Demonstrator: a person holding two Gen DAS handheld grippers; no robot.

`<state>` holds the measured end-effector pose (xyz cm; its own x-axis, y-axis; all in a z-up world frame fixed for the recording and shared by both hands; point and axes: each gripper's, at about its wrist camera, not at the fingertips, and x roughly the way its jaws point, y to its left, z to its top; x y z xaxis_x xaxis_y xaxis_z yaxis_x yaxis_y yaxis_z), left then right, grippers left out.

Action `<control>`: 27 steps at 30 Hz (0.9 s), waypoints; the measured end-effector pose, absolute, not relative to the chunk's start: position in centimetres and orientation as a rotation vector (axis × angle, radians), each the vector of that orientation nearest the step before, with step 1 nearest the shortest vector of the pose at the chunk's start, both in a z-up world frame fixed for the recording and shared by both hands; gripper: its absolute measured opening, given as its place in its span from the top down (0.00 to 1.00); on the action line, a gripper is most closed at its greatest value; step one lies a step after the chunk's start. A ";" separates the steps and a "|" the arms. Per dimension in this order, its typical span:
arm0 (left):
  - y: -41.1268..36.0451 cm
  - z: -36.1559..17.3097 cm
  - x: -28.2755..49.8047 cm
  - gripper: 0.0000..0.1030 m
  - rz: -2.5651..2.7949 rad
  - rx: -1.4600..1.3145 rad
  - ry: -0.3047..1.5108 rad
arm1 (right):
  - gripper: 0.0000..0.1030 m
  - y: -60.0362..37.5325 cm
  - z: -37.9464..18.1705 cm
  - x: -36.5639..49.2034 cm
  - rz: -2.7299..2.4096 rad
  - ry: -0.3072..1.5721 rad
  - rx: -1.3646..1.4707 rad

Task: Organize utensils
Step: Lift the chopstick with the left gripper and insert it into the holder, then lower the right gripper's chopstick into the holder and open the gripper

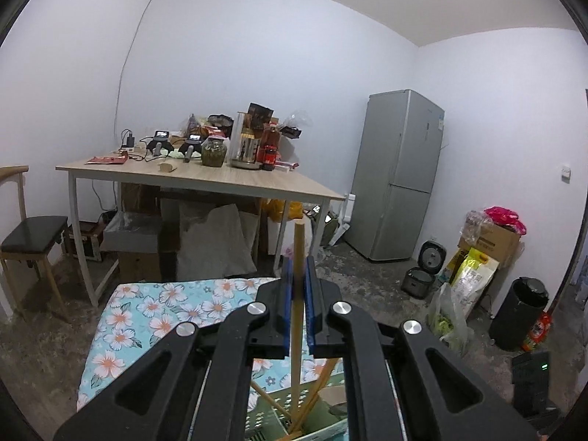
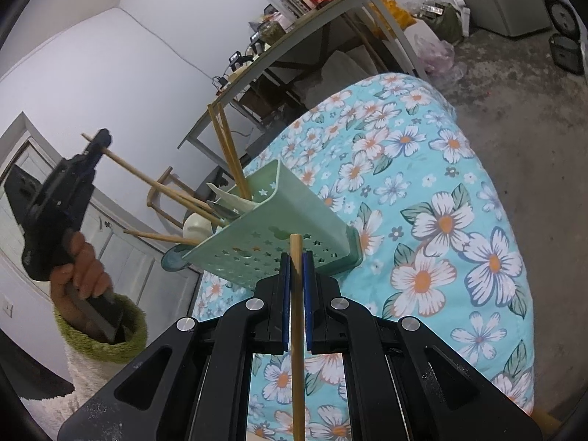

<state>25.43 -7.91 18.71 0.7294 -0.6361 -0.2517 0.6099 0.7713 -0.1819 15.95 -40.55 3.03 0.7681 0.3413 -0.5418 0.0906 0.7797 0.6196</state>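
Note:
My left gripper (image 1: 299, 262) is shut on a wooden chopstick (image 1: 298, 239) that runs down between the jaws into the green utensil holder (image 1: 327, 417). In the right wrist view the same left gripper (image 2: 100, 139) holds that chopstick (image 2: 147, 180) slanted, with its lower end inside the perforated green holder (image 2: 272, 235). Two more chopsticks (image 2: 225, 143), a white spoon (image 2: 200, 226) and a metal spoon (image 2: 220, 207) stick out of the holder. My right gripper (image 2: 296, 257) is shut on another chopstick (image 2: 296, 246), just in front of the holder's side.
The holder lies on a blue floral cloth (image 2: 441, 183) over the work surface. Behind stand a wooden table (image 1: 220, 180) crowded with jars and bottles, a grey fridge (image 1: 400, 176), a chair (image 1: 33, 235) at the left and a black bin (image 1: 522, 312).

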 end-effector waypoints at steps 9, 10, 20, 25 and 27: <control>-8.8 15.6 26.9 0.94 -0.684 -0.098 0.384 | 0.95 -40.5 2.9 16.1 0.146 0.694 0.674; -8.9 15.4 27.0 0.94 -0.687 -0.093 0.394 | 0.95 -40.6 2.9 16.1 0.146 0.695 0.674; -7.6 15.3 25.6 0.56 -0.689 -0.126 0.405 | 0.95 -40.6 3.3 16.0 0.146 0.683 0.660; -6.3 15.9 24.3 0.48 -0.681 -0.147 0.388 | 0.95 -39.9 5.1 15.8 0.166 0.651 0.620; -5.5 15.9 23.4 0.42 -0.679 -0.150 0.383 | 0.95 -39.4 6.6 15.8 0.184 0.623 0.588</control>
